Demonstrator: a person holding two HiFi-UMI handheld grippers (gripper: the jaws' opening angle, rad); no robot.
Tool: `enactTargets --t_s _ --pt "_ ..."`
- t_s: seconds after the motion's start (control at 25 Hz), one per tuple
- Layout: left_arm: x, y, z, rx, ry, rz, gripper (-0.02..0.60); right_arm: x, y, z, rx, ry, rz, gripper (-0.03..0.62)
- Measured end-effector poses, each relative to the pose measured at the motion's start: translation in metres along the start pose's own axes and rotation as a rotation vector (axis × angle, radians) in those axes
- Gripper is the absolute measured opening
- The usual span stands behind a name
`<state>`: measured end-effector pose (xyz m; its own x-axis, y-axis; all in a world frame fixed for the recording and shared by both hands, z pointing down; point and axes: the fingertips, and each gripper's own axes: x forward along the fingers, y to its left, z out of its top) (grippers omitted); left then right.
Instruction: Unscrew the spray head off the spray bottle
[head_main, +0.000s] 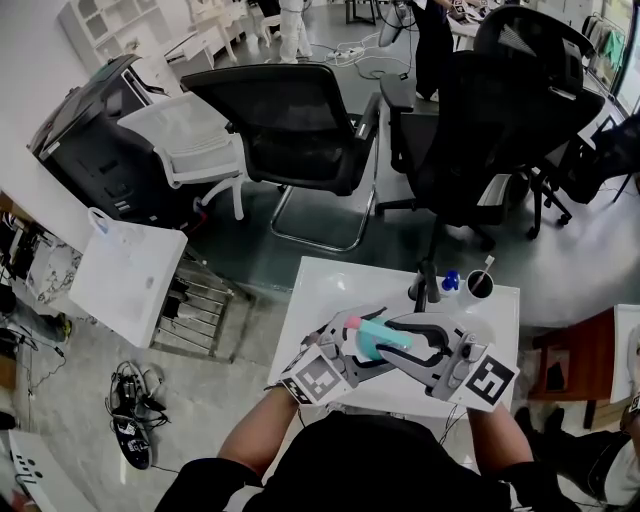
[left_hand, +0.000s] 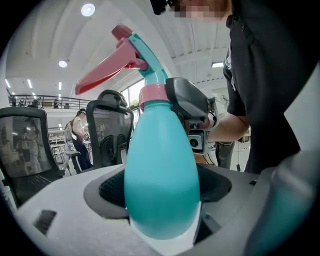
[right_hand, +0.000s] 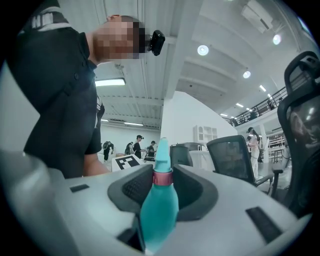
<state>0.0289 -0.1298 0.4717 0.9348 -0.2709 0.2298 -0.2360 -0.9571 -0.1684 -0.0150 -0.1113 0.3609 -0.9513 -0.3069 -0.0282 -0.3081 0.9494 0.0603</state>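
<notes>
Teal bottle (left_hand: 161, 150) sits clamped between left gripper (left_hand: 162, 187) jaws, held over the white table (head_main: 320, 290); right gripper (right_hand: 162, 189) jaws pinch the head (left_hand: 143, 52) at its pink collar.

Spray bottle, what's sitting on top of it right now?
A pink collar, then the teal spray head with its pink trigger. The right gripper clamps the collar, covering one side of it.

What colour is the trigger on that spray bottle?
The trigger is pinkish red; left gripper view shows it best.
</notes>
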Motion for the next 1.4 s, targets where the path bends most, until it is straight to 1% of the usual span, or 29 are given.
enactTargets --t_s 0.16,0.32,0.48,0.6,0.72,0.84,0.92,1.08,1.24,1.4 --pt "0.000 0.001 -0.003 0.004 0.013 0.001 0.400 -0.001 -0.001 0.003 0.015 -0.024 -0.001 0.133" --pt "0.001 0.002 -0.008 -0.011 0.020 0.006 0.400 -0.003 -0.004 0.007 0.023 -0.045 -0.009 0.133" --pt "0.002 0.006 -0.029 -0.049 0.057 0.027 0.400 -0.007 -0.008 0.011 0.027 -0.066 -0.020 0.133" --pt "0.001 0.011 -0.037 -0.061 0.075 0.045 0.400 -0.009 -0.012 0.014 0.031 -0.081 -0.033 0.133" --pt "0.001 0.009 -0.054 -0.051 0.102 0.046 0.400 -0.011 -0.016 0.020 0.034 -0.101 -0.043 0.133" --pt "0.001 0.008 -0.055 -0.033 0.112 0.055 0.400 -0.014 -0.018 0.025 0.036 -0.116 -0.049 0.133" --pt "0.001 0.009 -0.058 -0.037 0.116 0.062 0.400 -0.016 -0.018 0.029 0.033 -0.128 -0.050 0.133" --pt "0.000 0.012 -0.072 -0.036 0.155 0.084 0.400 -0.018 -0.017 0.036 0.028 -0.140 -0.047 0.133" --pt "-0.002 0.013 -0.095 -0.059 0.203 0.107 0.400 -0.021 -0.016 0.047 0.022 -0.161 -0.051 0.133" --pt "-0.006 0.017 -0.113 -0.085 0.231 0.135 0.400 -0.025 -0.015 0.053 0.007 -0.172 -0.058 0.133"
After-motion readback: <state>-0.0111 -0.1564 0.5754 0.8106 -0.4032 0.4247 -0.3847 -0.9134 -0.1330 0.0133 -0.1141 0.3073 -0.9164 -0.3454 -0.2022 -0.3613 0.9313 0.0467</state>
